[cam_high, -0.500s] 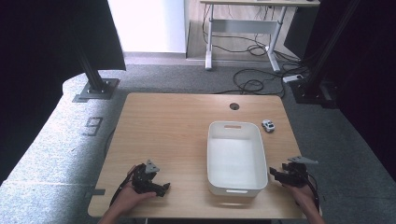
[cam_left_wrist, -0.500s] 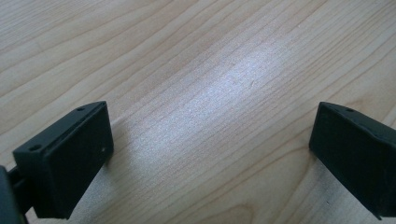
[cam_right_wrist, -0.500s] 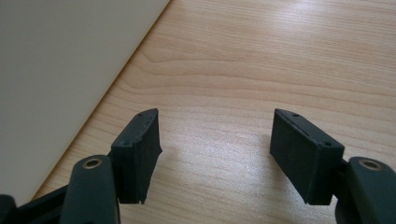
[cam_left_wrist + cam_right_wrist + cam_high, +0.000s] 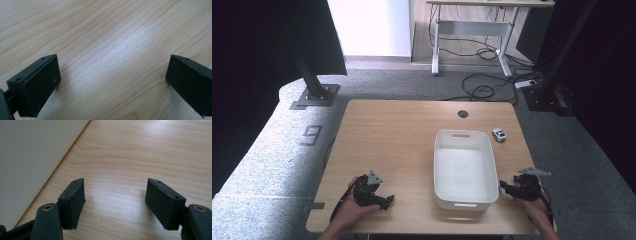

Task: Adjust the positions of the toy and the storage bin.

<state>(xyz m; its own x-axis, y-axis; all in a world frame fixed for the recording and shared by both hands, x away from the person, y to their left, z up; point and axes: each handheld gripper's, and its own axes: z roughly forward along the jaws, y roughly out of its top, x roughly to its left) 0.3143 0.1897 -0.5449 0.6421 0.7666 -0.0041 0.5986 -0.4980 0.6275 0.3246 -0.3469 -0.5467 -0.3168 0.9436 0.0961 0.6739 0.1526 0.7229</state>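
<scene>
A white rectangular bin (image 4: 465,170) stands empty on the right half of the wooden table (image 4: 397,135). A small grey toy car (image 4: 499,134) sits just past the bin's far right corner. My left gripper (image 4: 382,200) rests low at the table's front left, held in a hand; its jaws stand wide apart over bare wood (image 4: 112,60), so it is open. My right gripper (image 4: 507,187) lies at the front right, right beside the bin's outer wall (image 4: 32,162), also open with nothing between its fingers (image 4: 72,202).
A round cable hole (image 4: 463,114) is in the table's far edge. Beyond the table lie grey carpet, cables, a desk frame (image 4: 472,35) and black stands (image 4: 314,92) at left and right.
</scene>
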